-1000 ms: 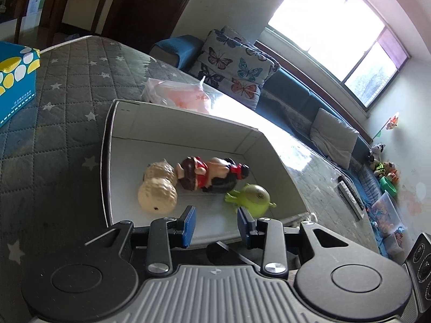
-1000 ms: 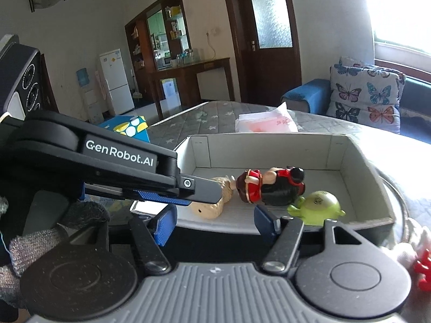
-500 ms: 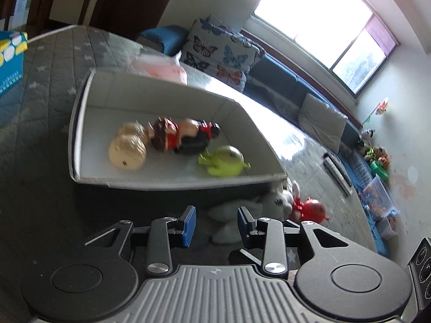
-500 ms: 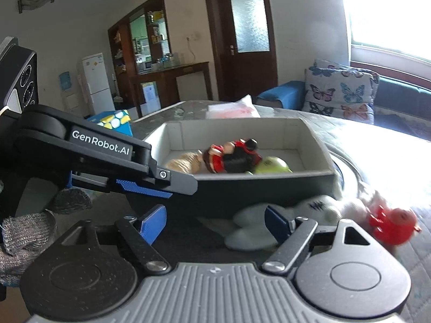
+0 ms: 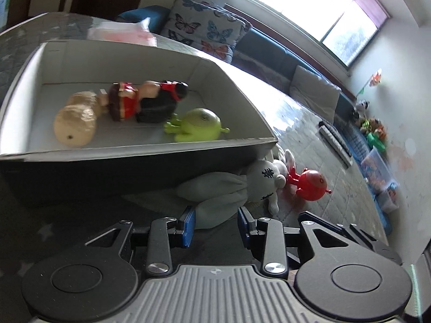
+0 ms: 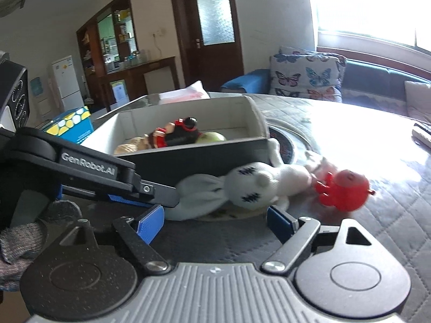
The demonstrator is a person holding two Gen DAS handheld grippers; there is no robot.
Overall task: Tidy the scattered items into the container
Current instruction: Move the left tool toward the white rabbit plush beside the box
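Observation:
A box (image 5: pixel 150 158) (image 6: pixel 212 153) with white inside walls holds a beige doll (image 5: pixel 74 119), a red and black figure (image 5: pixel 145 102) (image 6: pixel 175 134) and a green toy (image 5: pixel 196 126). A white plush rabbit (image 5: pixel 231 191) (image 6: pixel 253 185) lies on the quilted table just outside the box's near wall. A red toy (image 5: pixel 309 185) (image 6: pixel 344 188) lies beside it. My left gripper (image 5: pixel 215 226) is open, its fingers on either side of the rabbit's ears. My right gripper (image 6: pixel 215 218) is open just in front of the rabbit.
A blue and yellow carton (image 6: pixel 71 125) and a pink plastic bag (image 5: pixel 121 32) (image 6: pixel 186 95) sit beyond the box. A remote (image 5: pixel 335 142) lies at the right. A sofa with butterfly cushions (image 6: pixel 304 78) stands behind the table.
Both grippers have dropped from above the box to table level in front of it. The rabbit and red toy have come into view. The right gripper's fingers have spread wider.

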